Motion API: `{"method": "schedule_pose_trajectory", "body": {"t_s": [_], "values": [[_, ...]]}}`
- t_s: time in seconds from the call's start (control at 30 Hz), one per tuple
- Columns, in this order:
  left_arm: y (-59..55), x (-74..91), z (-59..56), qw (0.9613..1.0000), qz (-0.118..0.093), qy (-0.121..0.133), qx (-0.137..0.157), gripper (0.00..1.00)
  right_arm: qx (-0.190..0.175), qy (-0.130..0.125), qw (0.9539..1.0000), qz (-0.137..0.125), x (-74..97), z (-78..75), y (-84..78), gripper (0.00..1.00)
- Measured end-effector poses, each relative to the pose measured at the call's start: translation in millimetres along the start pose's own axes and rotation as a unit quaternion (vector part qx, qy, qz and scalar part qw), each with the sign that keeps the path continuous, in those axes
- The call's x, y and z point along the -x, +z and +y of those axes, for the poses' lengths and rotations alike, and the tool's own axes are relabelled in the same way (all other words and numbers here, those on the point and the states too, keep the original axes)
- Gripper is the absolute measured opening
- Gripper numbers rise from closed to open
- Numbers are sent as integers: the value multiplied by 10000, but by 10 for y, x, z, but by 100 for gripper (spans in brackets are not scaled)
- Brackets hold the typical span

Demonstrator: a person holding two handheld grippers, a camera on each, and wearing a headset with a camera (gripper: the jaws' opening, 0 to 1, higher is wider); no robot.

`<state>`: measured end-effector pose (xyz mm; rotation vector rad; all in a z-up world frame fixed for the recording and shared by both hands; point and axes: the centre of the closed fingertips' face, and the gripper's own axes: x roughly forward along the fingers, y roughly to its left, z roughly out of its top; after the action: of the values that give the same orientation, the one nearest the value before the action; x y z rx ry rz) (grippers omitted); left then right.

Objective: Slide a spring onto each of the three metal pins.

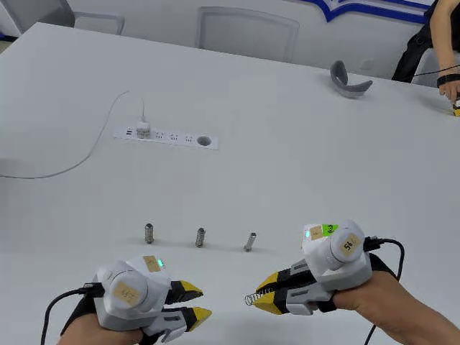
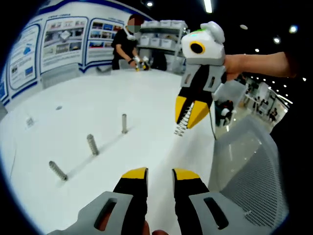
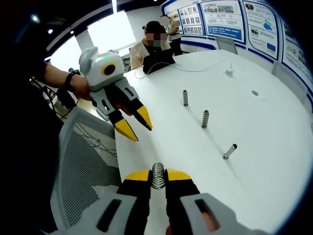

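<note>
— White surface (image 1: 309,165) under us, bright room behind. Our right claw (image 3: 157,179) is clamped on one end of the spring (image 3: 157,172).

— And our left claw (image 2: 160,174) stands parted, holding nothing.

— That spring looks light and bendy, so we'd keep a gentle pinch near its end. That leaves the free mouth clear for threading.

— Farther out, the left-hand pin (image 1: 149,233) and middle pin (image 1: 200,237) wear springs. The bare pin (image 1: 249,242) stands apart from the claw.

— Our right gripper view foreshortens the spring, while the left gripper view shows it jutting past the tips, perhaps slightly bowed.
</note>
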<state>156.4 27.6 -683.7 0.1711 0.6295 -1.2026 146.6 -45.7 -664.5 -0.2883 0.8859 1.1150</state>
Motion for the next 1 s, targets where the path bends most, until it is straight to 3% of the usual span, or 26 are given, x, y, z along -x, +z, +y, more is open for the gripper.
{"method": "schedule_pose_trajectory", "body": {"t_s": [0.47,1.0], "values": [[54,88,228,9989,-96,406,196,30,5,-366,9991,214,53,-345,-52,12],[-7,249,437,9961,-92,777,397,39,-155,-544,9966,603,47,-741,-99,12]]}}
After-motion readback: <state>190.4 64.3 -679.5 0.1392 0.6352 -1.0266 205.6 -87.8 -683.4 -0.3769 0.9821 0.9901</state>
